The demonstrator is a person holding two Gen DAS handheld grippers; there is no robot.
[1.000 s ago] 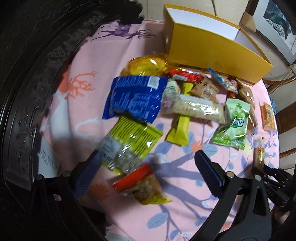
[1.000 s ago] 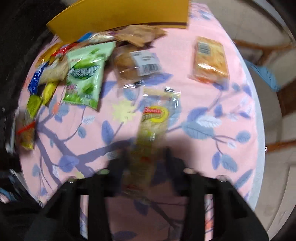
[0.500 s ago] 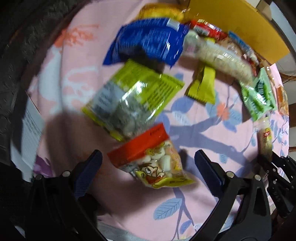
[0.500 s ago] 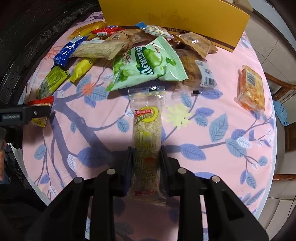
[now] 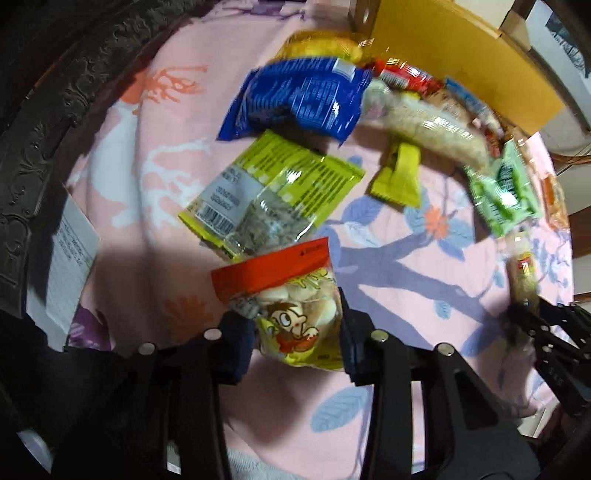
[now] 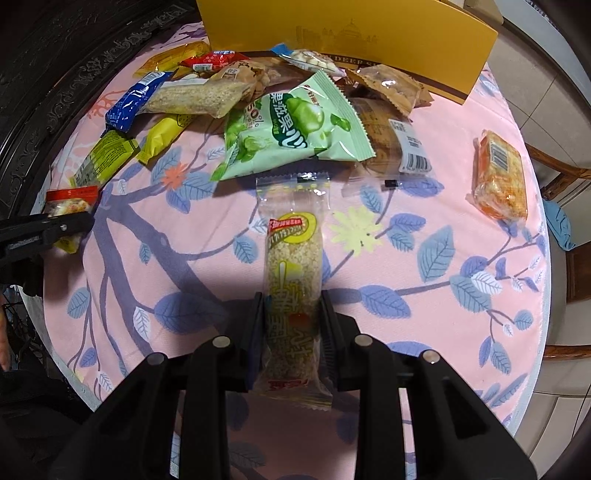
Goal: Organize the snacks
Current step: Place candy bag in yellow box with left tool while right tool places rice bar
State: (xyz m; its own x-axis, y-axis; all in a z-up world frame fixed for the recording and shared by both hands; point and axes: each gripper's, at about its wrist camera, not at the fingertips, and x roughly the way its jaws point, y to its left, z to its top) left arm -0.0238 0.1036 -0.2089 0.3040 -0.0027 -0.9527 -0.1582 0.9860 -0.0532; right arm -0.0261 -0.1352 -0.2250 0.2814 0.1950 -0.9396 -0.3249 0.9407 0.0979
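My left gripper (image 5: 295,332) is shut on a red-topped cartoon snack bag (image 5: 291,295) at the near left of the pink tablecloth; it also shows in the right wrist view (image 6: 70,206). My right gripper (image 6: 293,325) is shut on a long clear rice-crisp bar (image 6: 293,266), lying lengthwise between the fingers; it also shows in the left wrist view (image 5: 522,273). A yellow box (image 6: 351,33) stands at the far edge. Loose snacks lie in front of it: a green bag (image 6: 295,129), a blue bag (image 5: 299,99), a yellow-green seed bag (image 5: 269,188).
An orange cracker pack (image 6: 500,177) lies alone at the right. A yellow bar (image 5: 399,177) and a pale rice pack (image 5: 424,125) sit in the pile. A dark carved chair back (image 5: 44,110) runs along the left. A white paper (image 5: 62,269) lies at the left edge.
My left gripper moved down and forward over the red-topped bag and closed on it. My right gripper stayed shut on the rice-crisp bar and steadied.
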